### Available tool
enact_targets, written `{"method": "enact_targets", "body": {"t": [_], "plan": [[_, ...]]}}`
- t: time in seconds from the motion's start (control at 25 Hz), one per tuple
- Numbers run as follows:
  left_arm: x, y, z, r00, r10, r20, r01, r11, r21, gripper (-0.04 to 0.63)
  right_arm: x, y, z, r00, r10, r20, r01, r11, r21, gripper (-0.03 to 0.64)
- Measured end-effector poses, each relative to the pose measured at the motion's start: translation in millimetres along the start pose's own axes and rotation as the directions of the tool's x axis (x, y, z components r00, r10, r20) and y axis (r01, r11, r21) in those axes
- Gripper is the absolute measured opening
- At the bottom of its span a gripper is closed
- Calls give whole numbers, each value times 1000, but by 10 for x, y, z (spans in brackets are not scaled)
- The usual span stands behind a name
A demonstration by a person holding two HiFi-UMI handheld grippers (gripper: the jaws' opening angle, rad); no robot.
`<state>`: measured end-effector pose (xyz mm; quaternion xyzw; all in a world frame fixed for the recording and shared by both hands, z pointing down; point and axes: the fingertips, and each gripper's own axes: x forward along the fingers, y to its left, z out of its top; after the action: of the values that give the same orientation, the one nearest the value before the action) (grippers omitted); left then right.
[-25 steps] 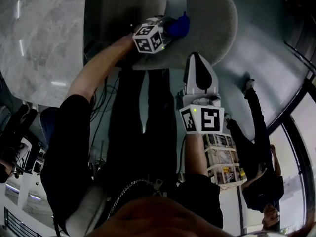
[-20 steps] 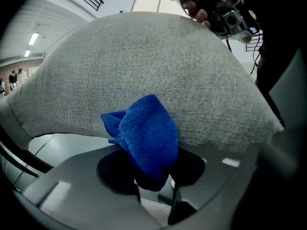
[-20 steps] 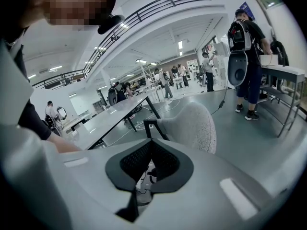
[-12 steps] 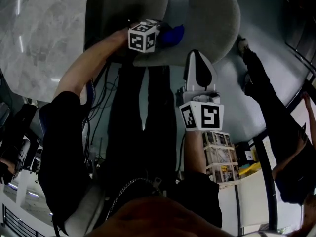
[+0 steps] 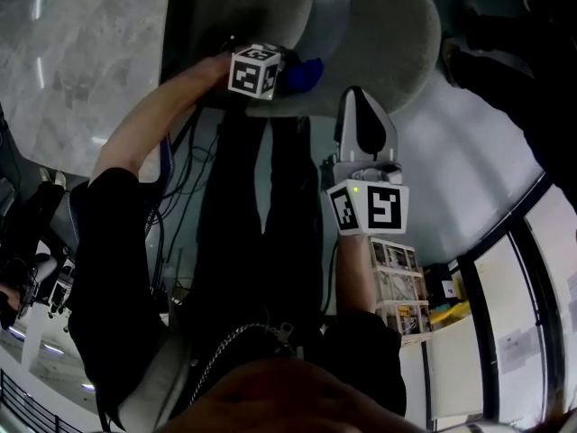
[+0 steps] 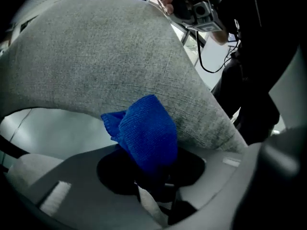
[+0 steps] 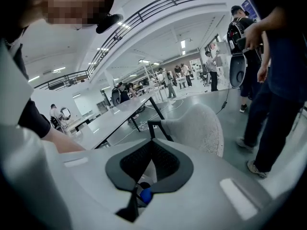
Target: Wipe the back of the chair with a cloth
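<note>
The grey fabric chair back (image 5: 383, 34) curves across the top of the head view and fills the upper half of the left gripper view as the chair back (image 6: 110, 56). My left gripper (image 5: 290, 69) is shut on a bunched blue cloth (image 5: 308, 72), and the cloth (image 6: 146, 133) presses against the lower edge of the fabric. My right gripper (image 5: 359, 106) hangs below and right of the chair, apart from it, its jaws shut with nothing between them. In its own view the right gripper (image 7: 148, 163) points toward a second grey chair (image 7: 199, 128).
A pale marbled table top (image 5: 72, 61) lies at the left, with cables (image 5: 185, 170) on the floor beside my legs. Stacked boxes (image 5: 401, 287) stand at lower right. A person (image 7: 273, 80) stands close on the right, and a long table (image 7: 112, 115) runs behind the second chair.
My left gripper has slid the cloth a little left and up along the chair back. A person at the right has walked out of the head view. The right gripper barely moved.
</note>
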<state>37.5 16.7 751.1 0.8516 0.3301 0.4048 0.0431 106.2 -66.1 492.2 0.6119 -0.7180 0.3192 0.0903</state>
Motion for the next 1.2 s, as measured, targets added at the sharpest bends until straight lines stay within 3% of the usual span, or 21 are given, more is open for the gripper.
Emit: {"method": "enact_targets", "body": {"t": [0.16, 0.32, 0.6, 0.8, 0.88, 1.0, 1.12, 1.2], "plan": [[-80, -125, -5, 1000, -20, -1, 20, 996, -85, 146, -65, 18, 75, 1000, 28, 5, -28, 1000, -13, 3], [-242, -192, 47, 1000, 7, 17, -4, 989, -148, 147, -100, 79, 150, 998, 65, 7, -65, 998, -28, 3], [-564, -382, 224, 997, 71, 24, -66, 984, -165, 147, -200, 236, 360, 993, 115, 19, -113, 991, -64, 3], [-918, -508, 575, 978, 167, 124, -136, 964, -231, 153, -378, 416, 682, 987, 151, 49, -145, 984, -105, 3], [-1137, -492, 715, 951, 255, 175, -201, 940, -276, 156, -448, 509, 814, 983, 172, 67, -162, 977, -136, 3], [-1431, -526, 848, 879, 422, 221, -327, 872, -364, 160, -572, 617, 871, 977, 201, 75, -188, 969, -158, 3], [-1684, -521, 989, 778, 579, 243, -441, 779, -446, 161, -731, 673, 973, 973, 219, 80, -203, 964, -172, 3], [-1932, -532, 1091, 687, 680, 254, -503, 698, -509, 161, -825, 777, 1049, 969, 229, 91, -209, 960, -186, 3]]}}
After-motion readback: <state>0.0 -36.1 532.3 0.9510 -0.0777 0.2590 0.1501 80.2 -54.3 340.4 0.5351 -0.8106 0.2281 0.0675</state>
